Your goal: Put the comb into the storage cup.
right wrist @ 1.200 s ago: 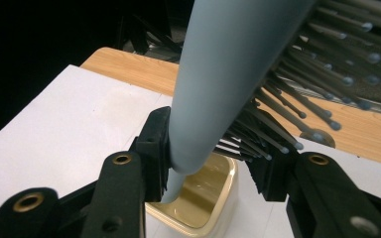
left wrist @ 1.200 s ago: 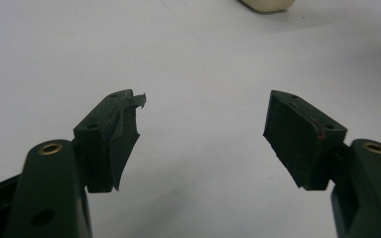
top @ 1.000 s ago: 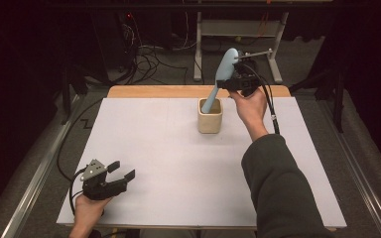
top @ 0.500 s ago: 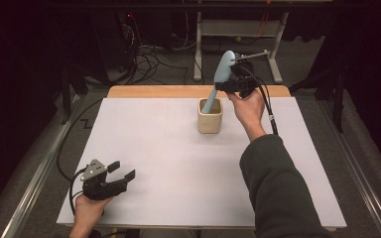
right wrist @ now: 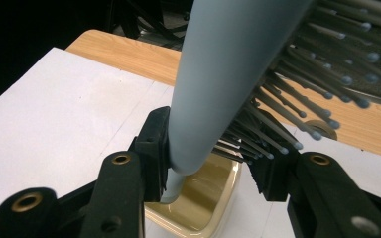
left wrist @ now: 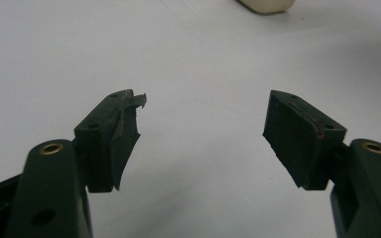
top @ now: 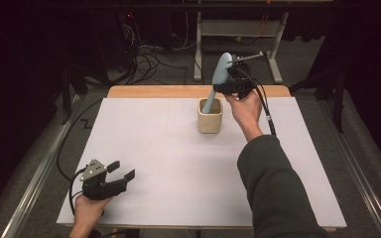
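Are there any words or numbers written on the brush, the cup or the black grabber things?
None: no words, numbers or signs can be read.
The blue hairbrush is plain.
The beige cup is plain.
The right gripper and left gripper are plain black.
The white table cover is blank.

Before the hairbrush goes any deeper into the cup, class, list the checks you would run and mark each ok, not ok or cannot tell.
1. Right hand-held gripper clamps the pale blue plastic hairbrush at its head: ok.
2. Handle tip inside the cream square cup: ok.
3. Cup upright on the white table sheet: ok.
4. Handle touching the cup's bottom: cannot tell.
5. Left hand-held gripper open and apart from the cup: ok.
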Demonstrator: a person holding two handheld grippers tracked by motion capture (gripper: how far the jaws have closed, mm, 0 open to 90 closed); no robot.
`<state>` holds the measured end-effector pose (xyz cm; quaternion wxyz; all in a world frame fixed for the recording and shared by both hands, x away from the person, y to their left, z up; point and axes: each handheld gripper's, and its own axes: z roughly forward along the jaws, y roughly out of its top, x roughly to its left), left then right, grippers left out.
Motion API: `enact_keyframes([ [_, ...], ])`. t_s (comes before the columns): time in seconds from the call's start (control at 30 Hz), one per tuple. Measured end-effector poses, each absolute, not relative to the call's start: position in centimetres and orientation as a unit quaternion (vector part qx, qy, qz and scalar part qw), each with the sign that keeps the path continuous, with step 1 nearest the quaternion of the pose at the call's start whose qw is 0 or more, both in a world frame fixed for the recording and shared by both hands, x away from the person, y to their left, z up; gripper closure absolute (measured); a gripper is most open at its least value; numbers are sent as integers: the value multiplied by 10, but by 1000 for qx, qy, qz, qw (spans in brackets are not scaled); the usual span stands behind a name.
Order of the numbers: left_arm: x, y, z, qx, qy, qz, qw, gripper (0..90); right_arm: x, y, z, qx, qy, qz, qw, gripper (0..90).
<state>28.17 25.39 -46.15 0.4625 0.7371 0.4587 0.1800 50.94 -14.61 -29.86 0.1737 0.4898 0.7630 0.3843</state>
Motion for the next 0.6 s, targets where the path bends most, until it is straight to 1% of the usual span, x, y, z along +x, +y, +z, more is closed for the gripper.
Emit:
enact_keyframes([
  [0.6, 282, 253, -462, 738, 458, 179, 461, 299, 511, -141, -311, 487, 770, 375, 171, 563],
])
